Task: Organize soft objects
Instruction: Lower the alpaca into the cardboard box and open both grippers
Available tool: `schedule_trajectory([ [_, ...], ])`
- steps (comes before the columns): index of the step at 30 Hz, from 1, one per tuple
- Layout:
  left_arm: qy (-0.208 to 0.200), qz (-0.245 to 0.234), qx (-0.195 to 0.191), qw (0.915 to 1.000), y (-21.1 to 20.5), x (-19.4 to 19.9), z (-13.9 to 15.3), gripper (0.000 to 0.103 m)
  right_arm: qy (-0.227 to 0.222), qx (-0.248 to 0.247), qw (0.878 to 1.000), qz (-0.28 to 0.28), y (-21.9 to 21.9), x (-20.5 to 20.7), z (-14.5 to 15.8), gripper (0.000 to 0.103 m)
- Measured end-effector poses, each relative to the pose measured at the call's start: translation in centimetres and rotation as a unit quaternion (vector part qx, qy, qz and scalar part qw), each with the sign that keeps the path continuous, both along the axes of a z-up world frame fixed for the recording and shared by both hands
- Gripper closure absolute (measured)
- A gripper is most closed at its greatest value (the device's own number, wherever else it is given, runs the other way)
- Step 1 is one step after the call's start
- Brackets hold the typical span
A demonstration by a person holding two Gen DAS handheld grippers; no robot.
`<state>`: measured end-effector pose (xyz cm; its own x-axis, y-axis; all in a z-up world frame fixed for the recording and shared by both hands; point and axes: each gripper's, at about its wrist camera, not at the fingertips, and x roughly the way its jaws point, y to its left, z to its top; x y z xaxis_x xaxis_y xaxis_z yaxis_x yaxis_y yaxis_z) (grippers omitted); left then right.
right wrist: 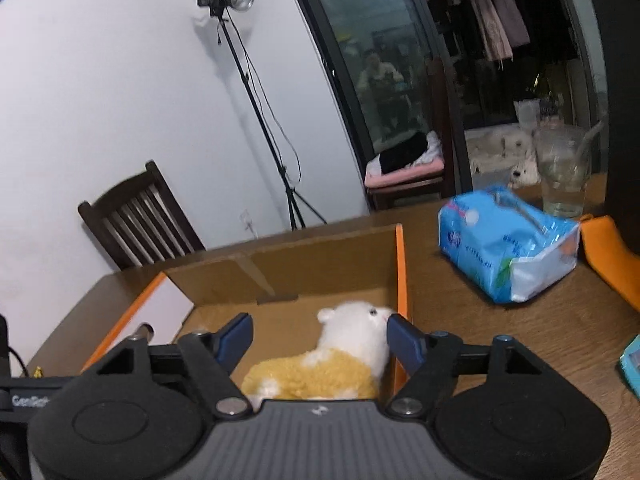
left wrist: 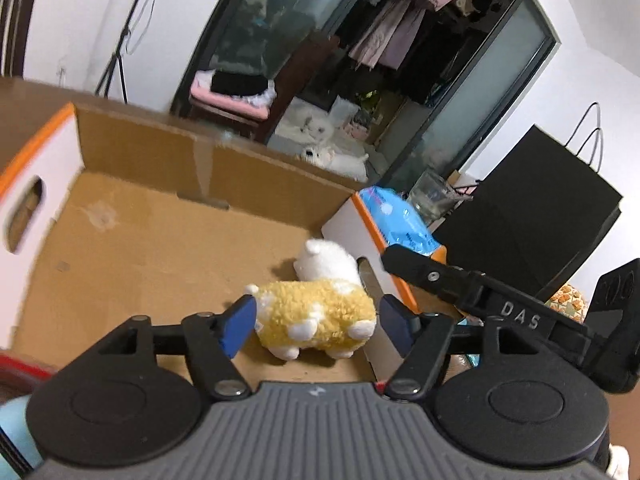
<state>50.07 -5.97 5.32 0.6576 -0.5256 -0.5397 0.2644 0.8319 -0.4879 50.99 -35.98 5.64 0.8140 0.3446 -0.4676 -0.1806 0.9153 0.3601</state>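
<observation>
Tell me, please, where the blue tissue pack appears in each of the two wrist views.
Left wrist: blue tissue pack right of centre, just beyond the cardboard box.
Right wrist: blue tissue pack at right, on the wooden table.
Shared landmark: the yellow and white plush alpaca inside the box.

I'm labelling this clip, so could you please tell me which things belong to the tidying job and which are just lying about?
Job:
- plush sheep, lying in the box
- cardboard box

Lying about:
- blue tissue pack
- glass
- black bag
- chair
- light stand
</observation>
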Motion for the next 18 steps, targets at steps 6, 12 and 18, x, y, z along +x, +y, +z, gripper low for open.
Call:
schedule_trajectory([
  [6, -0.05, 0.026, 0.028, 0.998, 1.7, -5.5, 3.3, 0.024, -0.028, 0.027, 0.999, 0.009, -1.1, -3.2, 2.5, 0.029],
  [12, -0.128, 0.08, 0.064, 0.9864, 4.0, -13.8, 5.4, 0.017, -0.067, 0.016, 0.997, 0.037, -0.9, -8.6, 5.0, 0.025],
  [18, -0.195, 0.128, 0.141, 0.9621, 4.5, -22.6, 5.2, 0.011, -0.101, -0.004, 0.993, 0.068, 0.4, -16.4, 5.6, 0.021],
])
